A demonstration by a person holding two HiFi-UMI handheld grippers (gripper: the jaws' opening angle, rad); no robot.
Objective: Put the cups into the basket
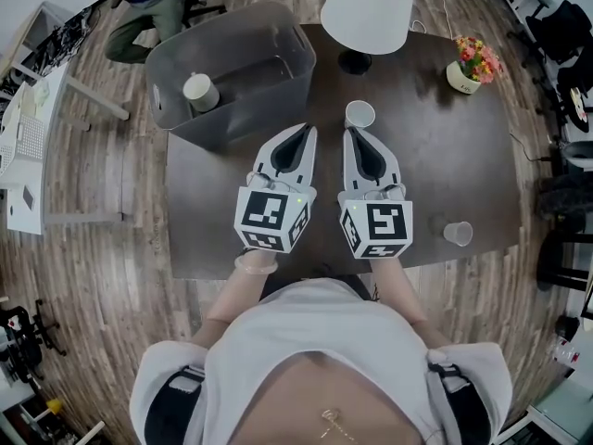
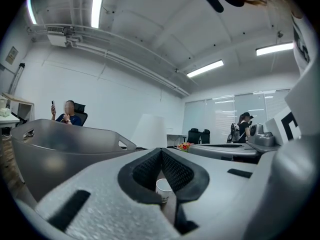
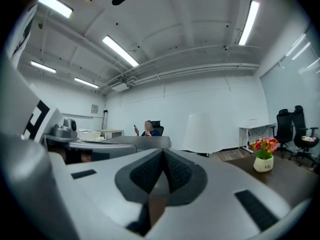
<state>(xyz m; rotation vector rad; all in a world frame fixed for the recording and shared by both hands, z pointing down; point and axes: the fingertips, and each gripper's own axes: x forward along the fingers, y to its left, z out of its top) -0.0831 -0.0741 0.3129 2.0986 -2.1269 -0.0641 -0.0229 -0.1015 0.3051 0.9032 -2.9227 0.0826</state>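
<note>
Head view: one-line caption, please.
Left gripper and right gripper shut, empty, over table; one cup in basket, two cups outside.

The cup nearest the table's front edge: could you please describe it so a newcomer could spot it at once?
Start at the dark table and follow its near edge to the person's right, past the right gripper. The cup sits alone by the edge; another cup is at the gripper's tip, a third inside the grey basket.

The right gripper [image 3: 162, 153] has its two grey jaws pressed together at the tips. Behind them stands a tall white lamp shade [image 3: 202, 132]. A little white pot of red and yellow flowers [image 3: 263, 157] sits on the dark brown table [image 3: 287, 176]. A person [image 3: 148, 128] sits far back.
</note>
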